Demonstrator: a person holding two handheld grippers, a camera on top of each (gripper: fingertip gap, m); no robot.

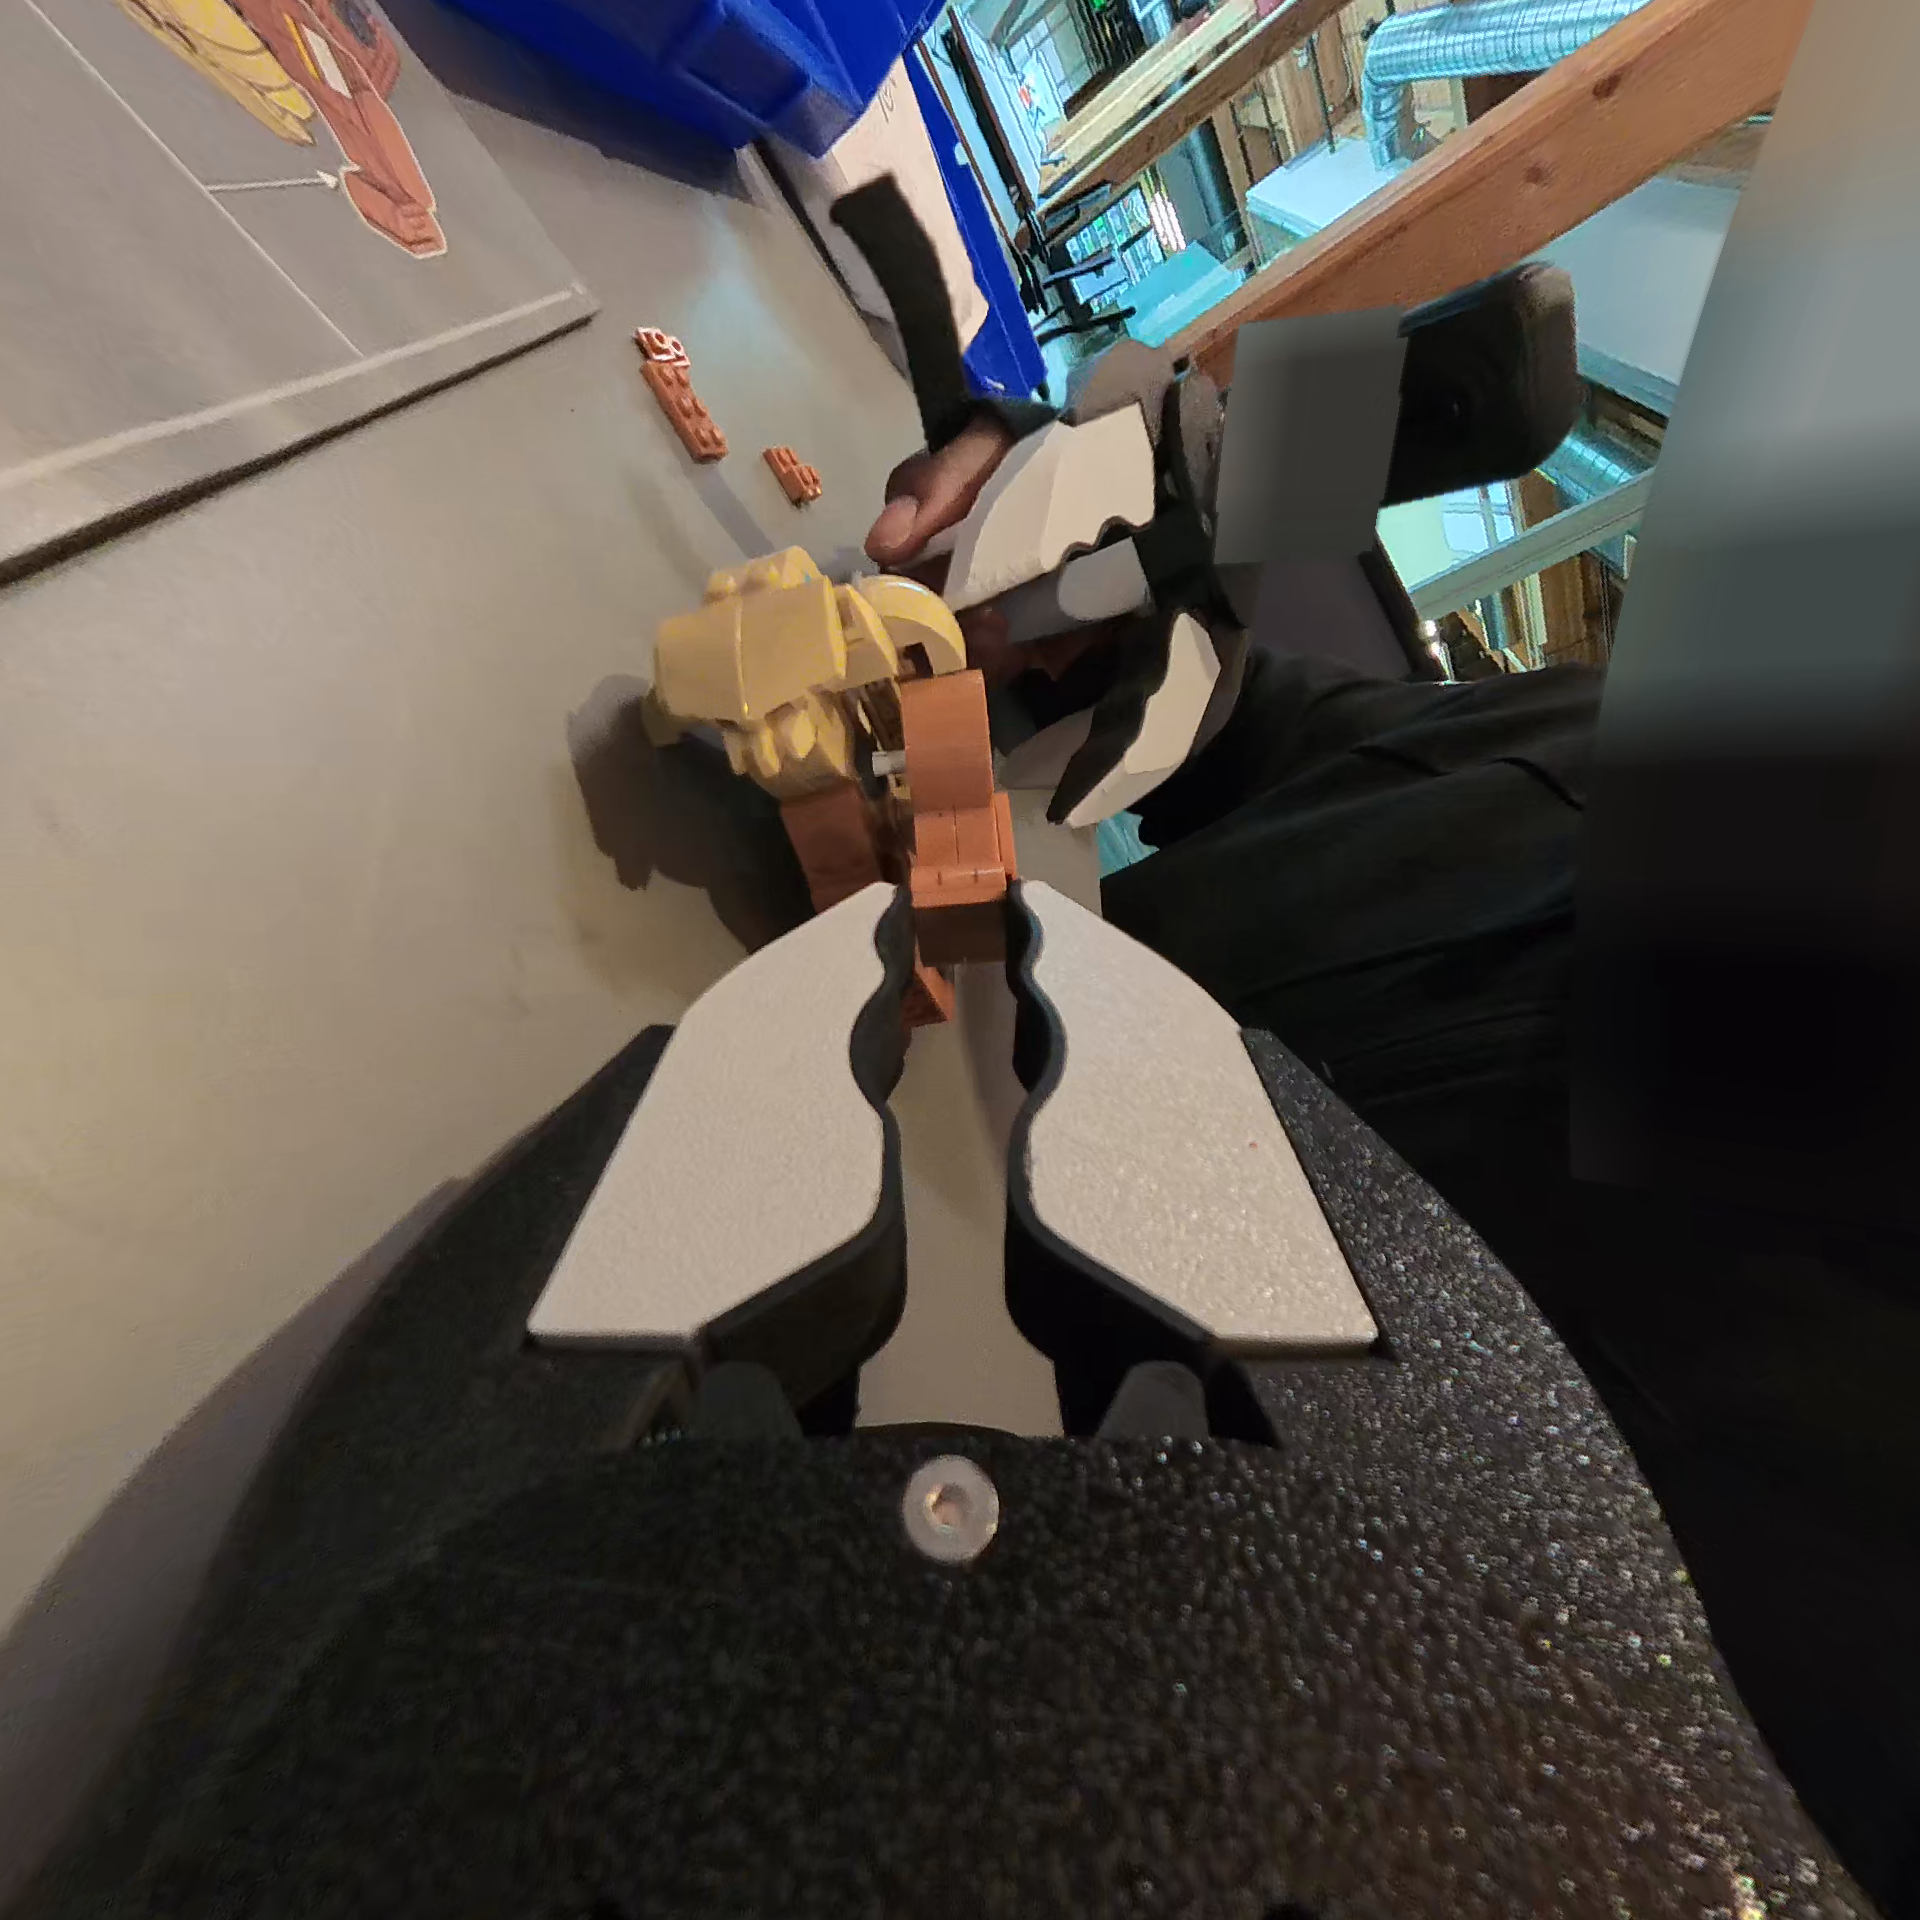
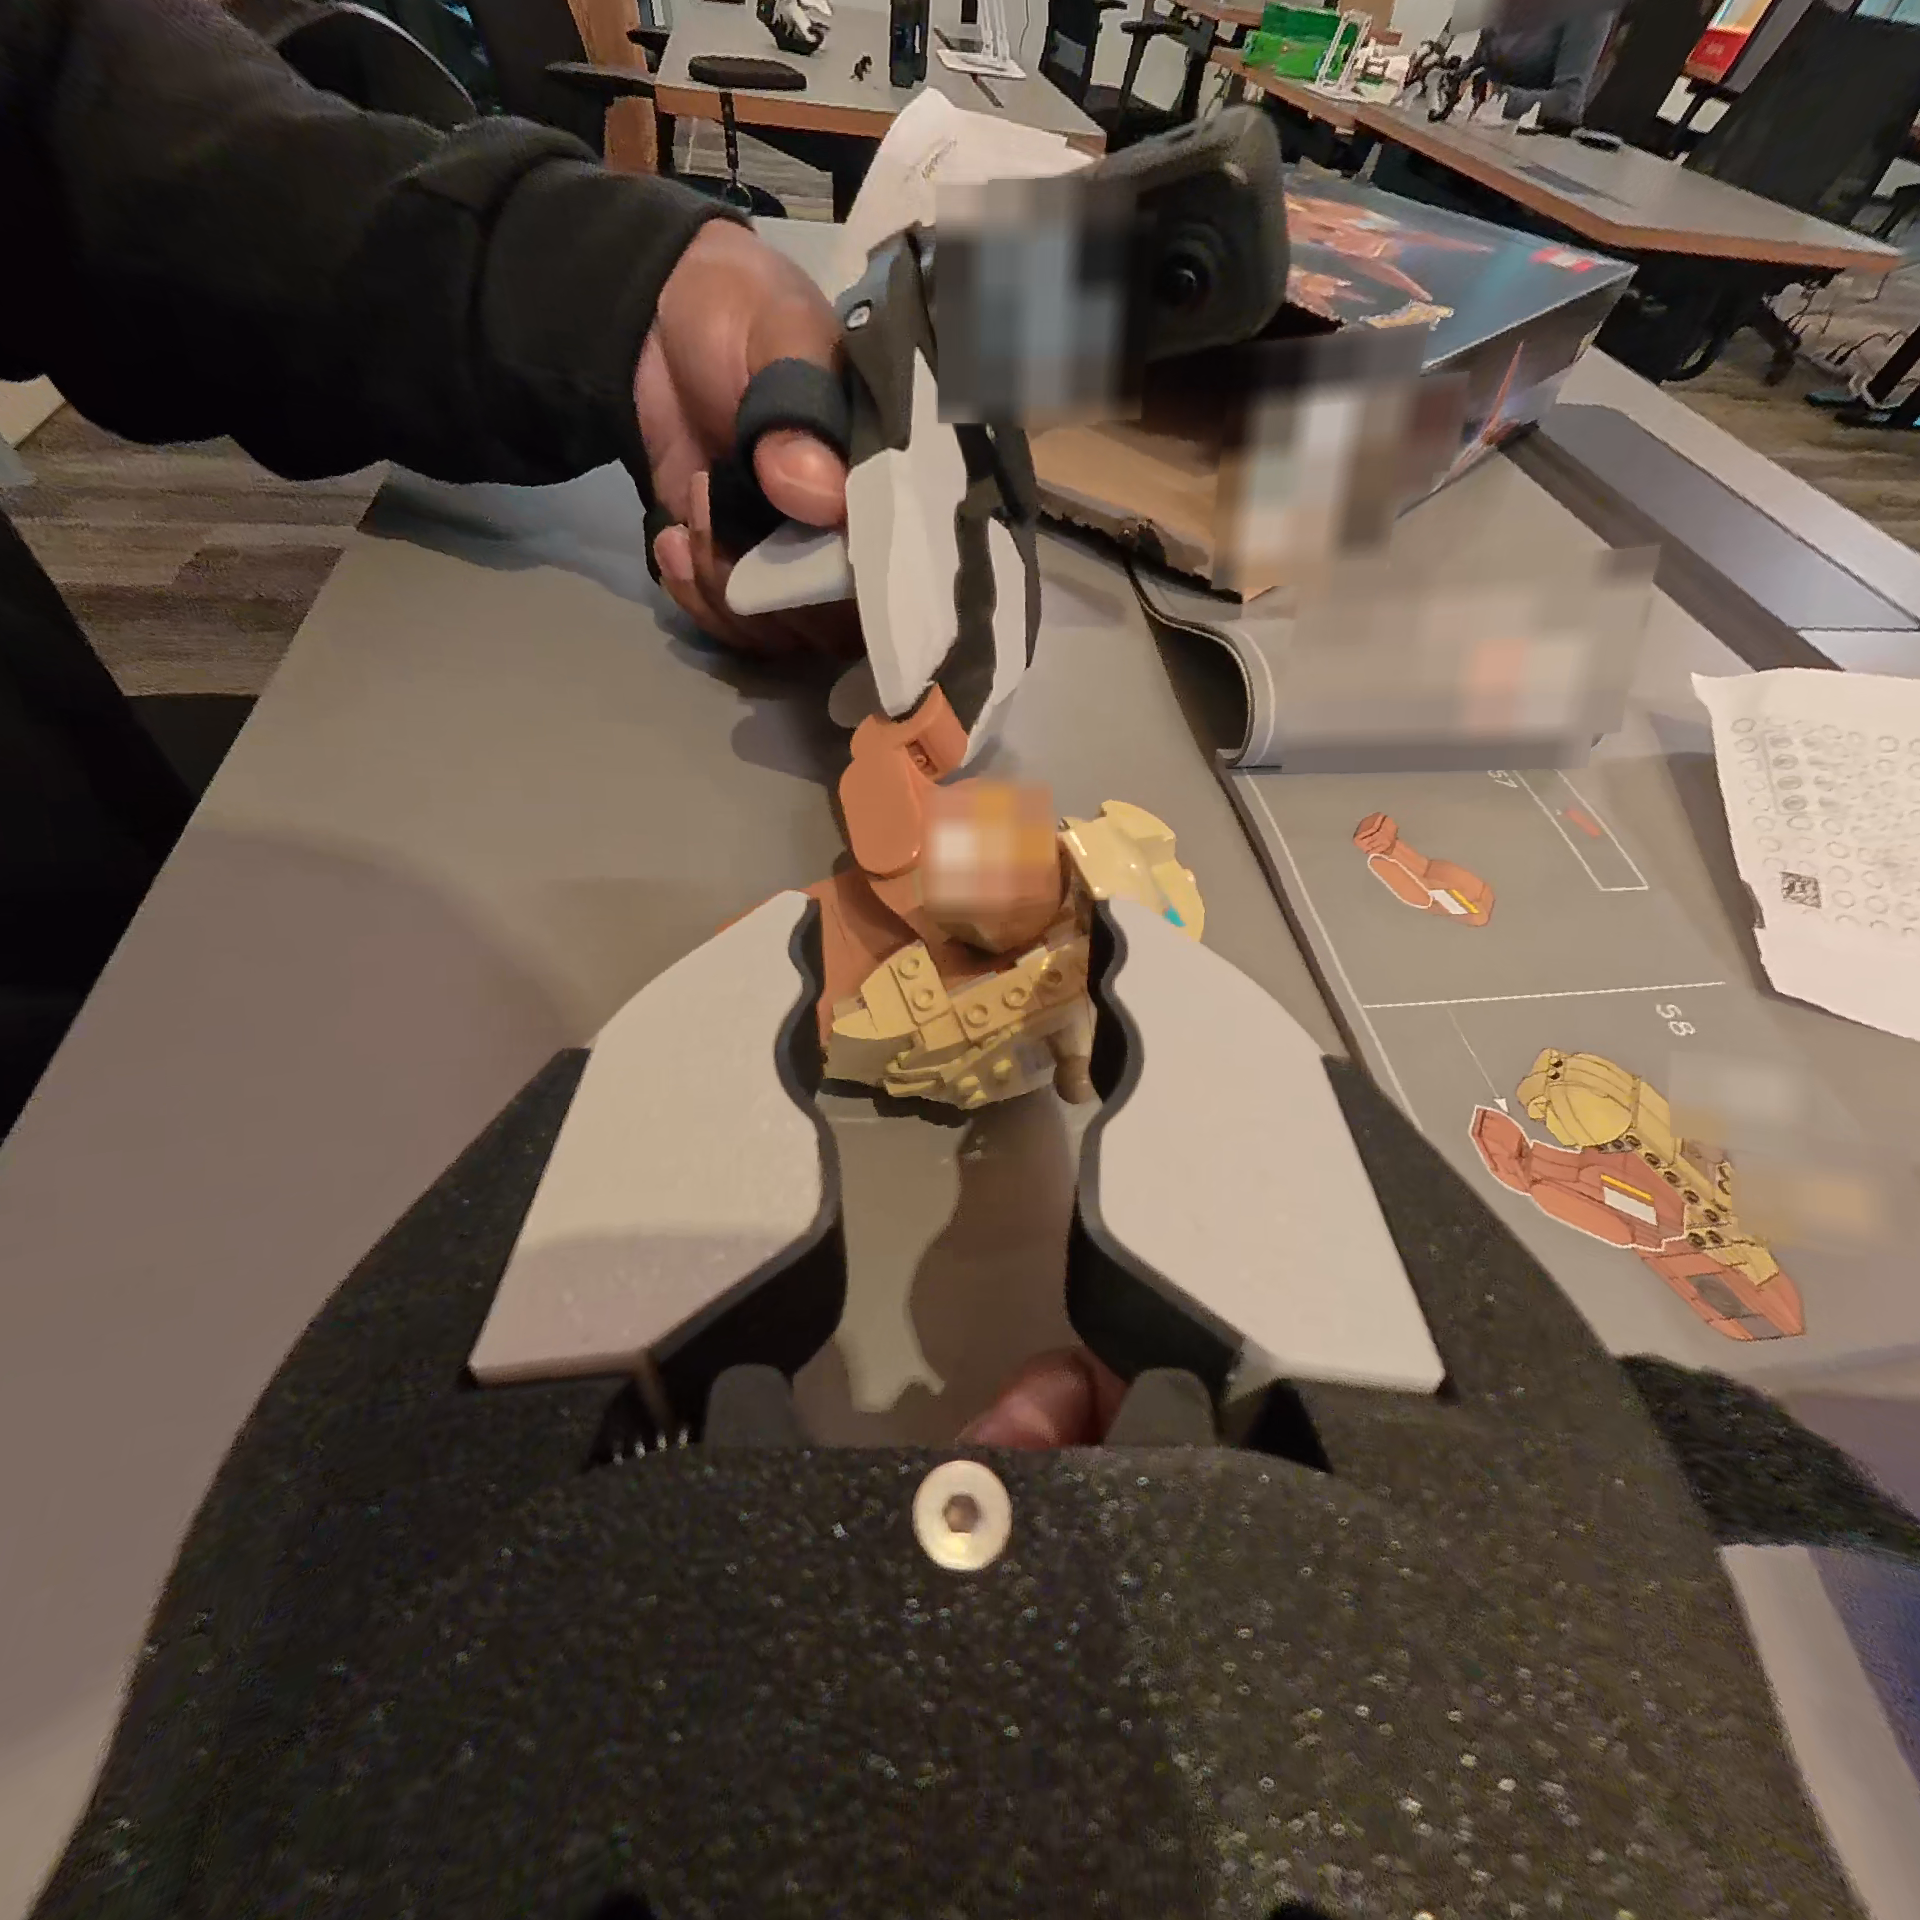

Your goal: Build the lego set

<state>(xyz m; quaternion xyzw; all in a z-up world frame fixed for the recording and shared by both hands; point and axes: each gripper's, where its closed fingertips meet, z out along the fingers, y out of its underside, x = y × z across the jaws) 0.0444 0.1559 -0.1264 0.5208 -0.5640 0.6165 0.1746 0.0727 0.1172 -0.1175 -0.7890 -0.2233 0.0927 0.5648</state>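
The left gripper (image 1: 958, 914) pinches the brown arm (image 1: 948, 790) of a brick model (image 2: 956, 997) over the table (image 2: 436, 831). The right gripper (image 2: 951, 966) stands wide around the model's tan body; whether its pads press cannot be told.

- Right gripper (image 2: 951, 940) near the bottom of the right wrist view, grey fingers (image 2: 717, 1049) spread wide around the tan and brown brick figure (image 2: 956, 997); a gap visible on the left side, contact on the right hard to judge
- Left gripper (image 2: 940, 707) reaching in from the far side, held by a hand (image 2: 727, 416) in a black sleeve; fingertips clamped on the figure's orange-brown arm (image 2: 883, 790)
- Grey table (image 2: 416, 831) underneath
- Open instruction booklet (image 2: 1558, 1039) to the right, with printed pictures of brown and gold parts; white printed sheet (image 2: 1829, 831) at far right
- Opened cardboard box (image 2: 1455, 343) farther back; desks and chairs blurred beyond
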